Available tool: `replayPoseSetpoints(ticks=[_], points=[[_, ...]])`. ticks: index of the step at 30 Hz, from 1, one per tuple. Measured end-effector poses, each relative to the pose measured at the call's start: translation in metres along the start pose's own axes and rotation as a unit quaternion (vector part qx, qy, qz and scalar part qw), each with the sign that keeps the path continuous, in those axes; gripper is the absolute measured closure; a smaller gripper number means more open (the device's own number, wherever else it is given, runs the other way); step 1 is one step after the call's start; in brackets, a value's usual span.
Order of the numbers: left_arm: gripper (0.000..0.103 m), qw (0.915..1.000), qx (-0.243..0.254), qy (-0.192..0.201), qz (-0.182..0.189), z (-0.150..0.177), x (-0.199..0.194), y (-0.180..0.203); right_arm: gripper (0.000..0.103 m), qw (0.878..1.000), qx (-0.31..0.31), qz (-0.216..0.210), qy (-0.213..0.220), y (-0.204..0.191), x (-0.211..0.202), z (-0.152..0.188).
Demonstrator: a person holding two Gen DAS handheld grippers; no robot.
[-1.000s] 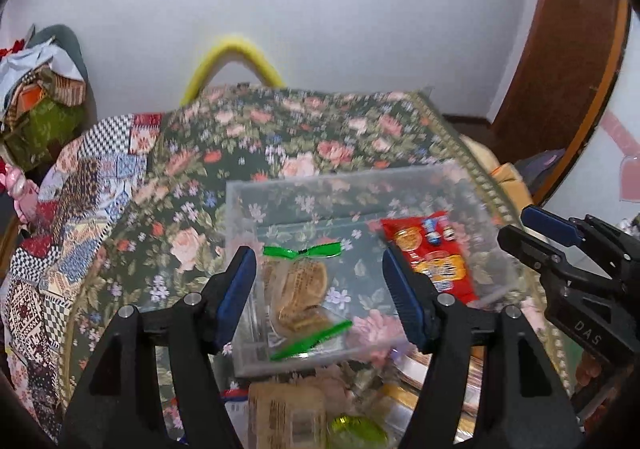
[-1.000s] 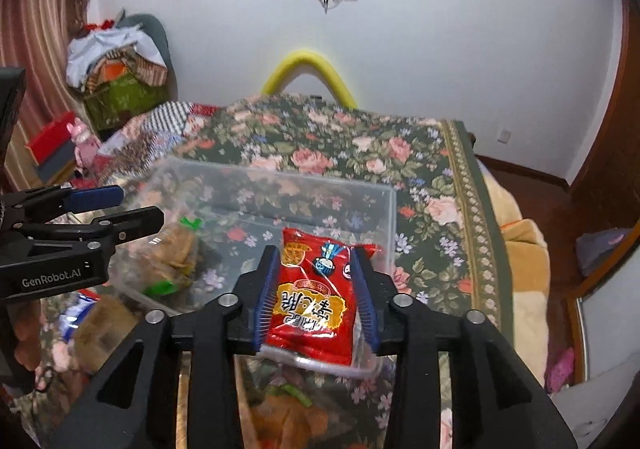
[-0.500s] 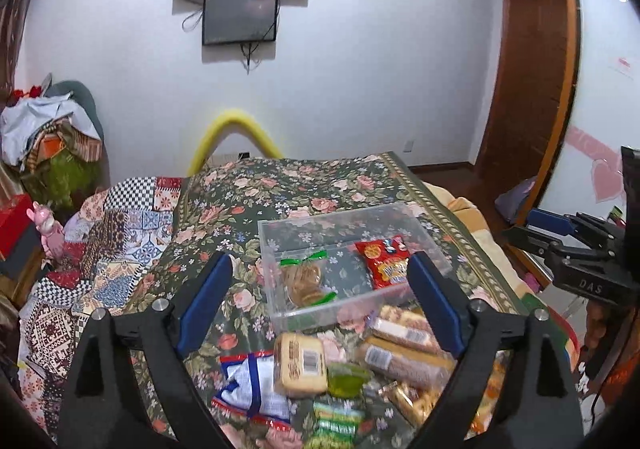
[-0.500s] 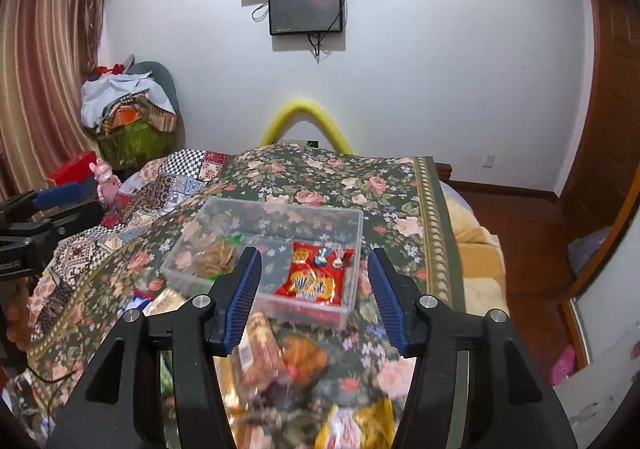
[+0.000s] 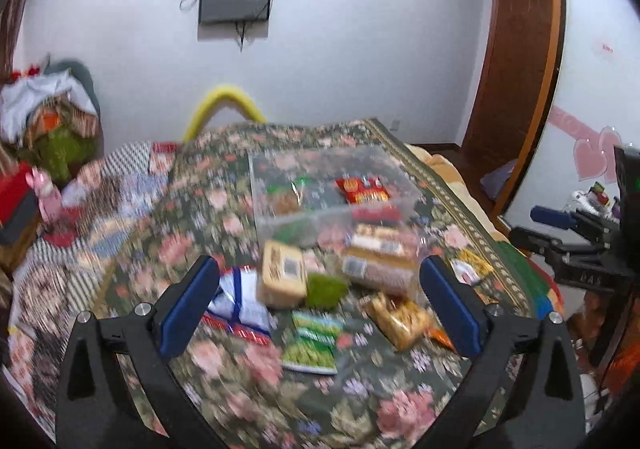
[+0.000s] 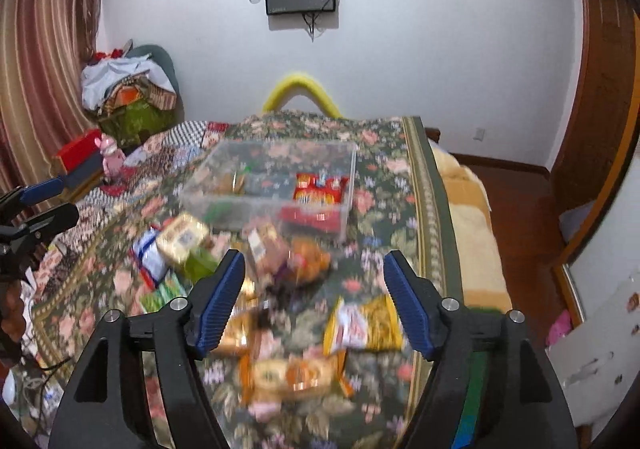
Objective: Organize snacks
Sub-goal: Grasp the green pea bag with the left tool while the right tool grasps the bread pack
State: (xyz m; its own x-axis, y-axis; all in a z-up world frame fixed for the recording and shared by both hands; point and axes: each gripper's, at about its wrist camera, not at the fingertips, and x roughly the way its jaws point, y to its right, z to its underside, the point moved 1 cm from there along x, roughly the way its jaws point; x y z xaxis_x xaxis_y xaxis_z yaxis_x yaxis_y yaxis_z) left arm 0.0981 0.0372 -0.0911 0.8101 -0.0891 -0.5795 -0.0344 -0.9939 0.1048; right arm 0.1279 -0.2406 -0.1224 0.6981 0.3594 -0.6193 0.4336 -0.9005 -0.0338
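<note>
The clear plastic bin (image 5: 332,185) sits on the floral bedspread (image 5: 208,225), and it holds two snacks: a red snack packet (image 5: 362,189) on its right side and a clear bag of brown cookies tied with green ribbon (image 5: 286,201) on its left. A second ago the right gripper (image 6: 314,303) was clamped on that red packet just above the bin, while the left gripper (image 5: 320,305) hung open over the cookie bag inside it. Now both grippers are pulled well back from the bin, each with its fingers spread wide and holding nothing, so the red packet has been released into the bin and that placement looks finished.

The rest of the snacks lie loose on the bedspread in front of the bin. In the left wrist view there is a tan wrapped cake (image 5: 282,275), a green pouch (image 5: 326,291), a blue-and-white packet (image 5: 238,303), a green striped packet (image 5: 314,341), long wrapped biscuit packs (image 5: 378,259) and a golden crinkled bag (image 5: 402,319). In the right wrist view a yellow packet (image 6: 366,323) lies just beside the right finger and an orange wrapped pastry (image 6: 296,373) lies nearest the camera. Both views are motion-blurred, so labels cannot be read.

Judging by the pile, the job is at an early stage, and the likely next step is choosing another loose packet.
</note>
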Motion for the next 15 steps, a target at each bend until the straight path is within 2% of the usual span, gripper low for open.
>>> replayPoseSetpoints(ticks=[5, 10, 15], points=[[0.001, 0.9995, -0.015, -0.028, -0.004, 0.024, 0.013, -0.007, 0.021, 1.000, 0.006, -0.001, -0.025, -0.003, 0.001, 0.027], [0.002, 0.9977, -0.017, -0.066, -0.006, 0.044, 0.033, -0.011, 0.021, 0.998, 0.004, 0.006, -0.060, -0.006, 0.013, 0.053], [0.007, 0.9938, -0.024, -0.109, -0.006, 0.066, 0.058, -0.013, 0.018, 0.996, 0.014, -0.002, -0.090, -0.004, 0.027, 0.070]])
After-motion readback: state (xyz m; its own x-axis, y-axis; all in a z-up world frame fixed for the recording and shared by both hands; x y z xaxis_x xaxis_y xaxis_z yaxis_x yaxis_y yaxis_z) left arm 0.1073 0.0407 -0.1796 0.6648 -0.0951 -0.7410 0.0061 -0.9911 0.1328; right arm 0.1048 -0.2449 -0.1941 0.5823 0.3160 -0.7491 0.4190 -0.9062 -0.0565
